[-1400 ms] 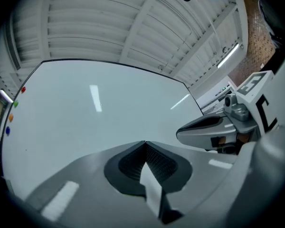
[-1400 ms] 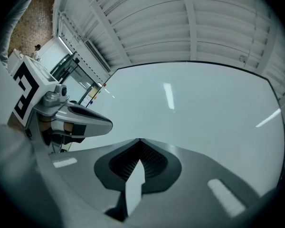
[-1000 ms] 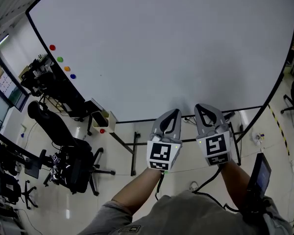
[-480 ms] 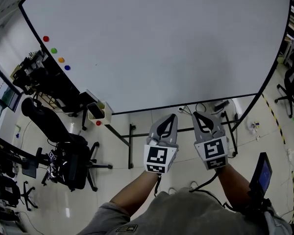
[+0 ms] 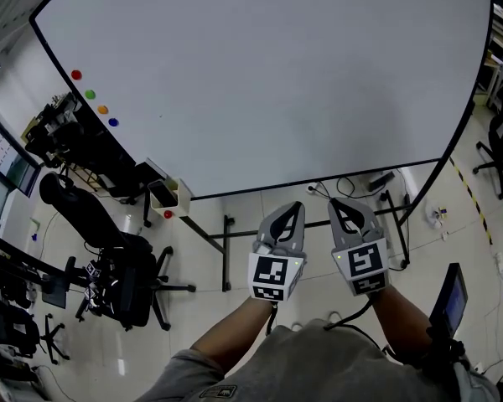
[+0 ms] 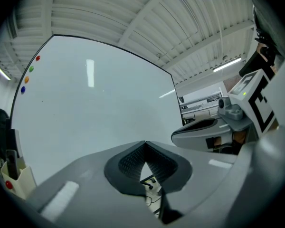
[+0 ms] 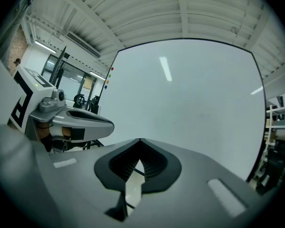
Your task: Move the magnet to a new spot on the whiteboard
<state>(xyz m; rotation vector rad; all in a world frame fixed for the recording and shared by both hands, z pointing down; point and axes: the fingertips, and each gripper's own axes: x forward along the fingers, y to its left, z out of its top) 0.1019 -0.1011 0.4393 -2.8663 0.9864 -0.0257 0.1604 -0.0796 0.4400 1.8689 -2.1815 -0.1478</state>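
Head view first: both grippers sit side by side just under the bottom edge of the whiteboard (image 5: 260, 82), over the floor and clear of the board. The left gripper (image 5: 295, 211) and the right gripper (image 5: 340, 206) both have their jaws pinched fully together with nothing in them. The magnets are way off up and to the left of the left gripper, in a little diagonal row by the board's top left corner: red magnet (image 5: 75, 74), green magnet (image 5: 90, 94), orange magnet (image 5: 102, 109), blue magnet (image 5: 112, 122). All four are stuck on the board and well apart from either gripper. There's a small holder box (image 5: 163, 196) at the board's lower left corner, and a black office chair (image 5: 126, 279) on the floor further left of the left gripper

Left gripper view: the jaw tips meet in front of the camera, closed on nothing, with the whiteboard filling most of the view beyond them. The same four dots show far up left along the board's edge, red (image 6: 38, 58) on top and blue (image 6: 23, 90) lowest. The right gripper pokes in just beside it on the right, also closed

Right gripper view: jaws shut tip to tip and empty, the board straight ahead. The magnets are tiny specks at the board's top left (image 7: 111, 69), too small to tell much, and the left gripper is close by on the left
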